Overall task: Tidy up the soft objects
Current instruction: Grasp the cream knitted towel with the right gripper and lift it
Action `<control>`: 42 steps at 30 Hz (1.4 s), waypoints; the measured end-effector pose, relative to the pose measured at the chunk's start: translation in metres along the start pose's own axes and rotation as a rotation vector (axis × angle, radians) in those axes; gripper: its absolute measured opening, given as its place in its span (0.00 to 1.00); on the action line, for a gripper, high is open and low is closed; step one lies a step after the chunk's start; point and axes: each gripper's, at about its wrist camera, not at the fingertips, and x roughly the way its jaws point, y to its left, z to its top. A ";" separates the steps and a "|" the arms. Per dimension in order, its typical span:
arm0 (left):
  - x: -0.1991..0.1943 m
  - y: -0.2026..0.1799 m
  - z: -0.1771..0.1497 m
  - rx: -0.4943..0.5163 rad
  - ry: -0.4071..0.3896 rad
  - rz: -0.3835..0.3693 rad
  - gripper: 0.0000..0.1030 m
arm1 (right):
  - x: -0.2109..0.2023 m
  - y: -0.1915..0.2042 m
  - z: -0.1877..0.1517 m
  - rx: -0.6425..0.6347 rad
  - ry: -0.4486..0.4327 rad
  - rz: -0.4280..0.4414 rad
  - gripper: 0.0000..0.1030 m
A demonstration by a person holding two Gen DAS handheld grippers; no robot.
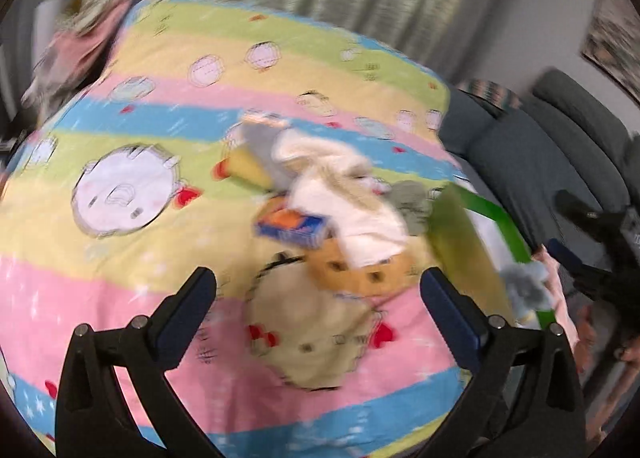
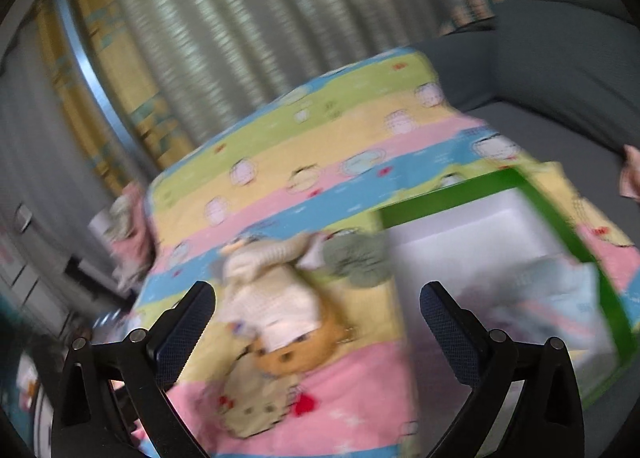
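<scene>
A pile of soft things is seen on a striped cartoon-print bedspread [image 1: 132, 225], and both views are blurred. In the left wrist view the left gripper [image 1: 318, 290] is held above the bedspread with its jaws spread wide and nothing between them; just beyond them a yellow-brown plush toy [image 1: 368, 274] lies partly under a white cloth [image 1: 352, 209]. A blue and orange packet [image 1: 292, 227] is shown touching the left side of that cloth, and a yellow piece [image 1: 248, 167] and a grey piece [image 1: 260, 141] lie behind it; none of these three can be made out in the right wrist view. A grey-green soft item [image 1: 412, 205] lies between the cloth and a green-rimmed white box [image 1: 496, 217], which is seen here only edge-on at the right, with a grey-blue soft item [image 1: 528, 286] at its near end. In the right wrist view the right gripper [image 2: 318, 308] is likewise held with its jaws wide apart and empty. The white cloth [image 2: 276, 306], the plush toy [image 2: 304, 350] and the grey-green soft item [image 2: 356, 258] are shown again, and the box [image 2: 440, 201] is seen from above: its white interior is exposed, and pale blue fabric [image 2: 552, 290] lies inside at its near right. A dark grey sofa [image 1: 532, 161] and pleated curtains [image 2: 224, 37] are visible behind.
</scene>
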 end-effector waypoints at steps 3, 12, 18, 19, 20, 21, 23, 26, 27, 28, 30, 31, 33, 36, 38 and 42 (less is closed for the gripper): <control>0.007 0.033 -0.011 -0.076 0.009 0.055 0.99 | 0.035 0.018 -0.010 -0.007 0.106 0.053 1.00; 0.019 0.083 -0.022 -0.190 0.057 0.174 0.99 | 0.147 0.031 -0.024 0.013 0.230 -0.037 1.00; 0.014 0.097 -0.022 -0.203 0.063 0.179 0.99 | 0.186 0.034 -0.027 -0.038 0.256 -0.128 0.70; 0.012 0.099 -0.021 -0.204 0.058 0.186 0.99 | 0.186 0.038 -0.028 -0.082 0.239 -0.162 0.59; 0.012 0.100 -0.021 -0.206 0.055 0.191 0.99 | 0.186 0.042 -0.030 -0.127 0.229 -0.180 0.35; 0.011 0.102 -0.021 -0.207 0.055 0.196 0.99 | 0.186 0.043 -0.030 -0.145 0.235 -0.176 0.18; 0.011 0.106 -0.020 -0.215 0.058 0.204 0.99 | 0.179 0.043 -0.029 -0.126 0.244 -0.130 0.15; 0.008 0.113 -0.020 -0.235 0.056 0.200 0.99 | 0.145 0.058 -0.018 -0.143 0.154 -0.042 0.13; 0.006 0.115 -0.020 -0.240 0.053 0.197 0.99 | 0.130 0.065 -0.013 -0.150 0.120 0.005 0.13; 0.002 0.117 -0.020 -0.245 0.047 0.193 0.99 | 0.113 0.072 -0.009 -0.159 0.081 0.052 0.13; -0.003 0.120 -0.019 -0.249 0.036 0.195 0.99 | 0.074 0.088 -0.002 -0.188 -0.009 0.125 0.13; -0.006 0.122 -0.019 -0.250 0.031 0.200 0.99 | 0.057 0.096 0.000 -0.207 -0.045 0.143 0.13; -0.011 0.126 -0.018 -0.252 0.021 0.209 0.99 | 0.027 0.111 0.005 -0.215 -0.085 0.199 0.13; -0.020 0.137 -0.019 -0.273 0.009 0.216 0.99 | -0.010 0.136 0.006 -0.230 -0.090 0.274 0.13; -0.025 0.144 -0.019 -0.293 0.002 0.219 0.99 | -0.031 0.151 0.000 -0.260 -0.089 0.304 0.13; -0.037 0.163 -0.020 -0.342 -0.011 0.228 0.99 | -0.034 0.171 -0.015 -0.248 0.031 0.435 0.13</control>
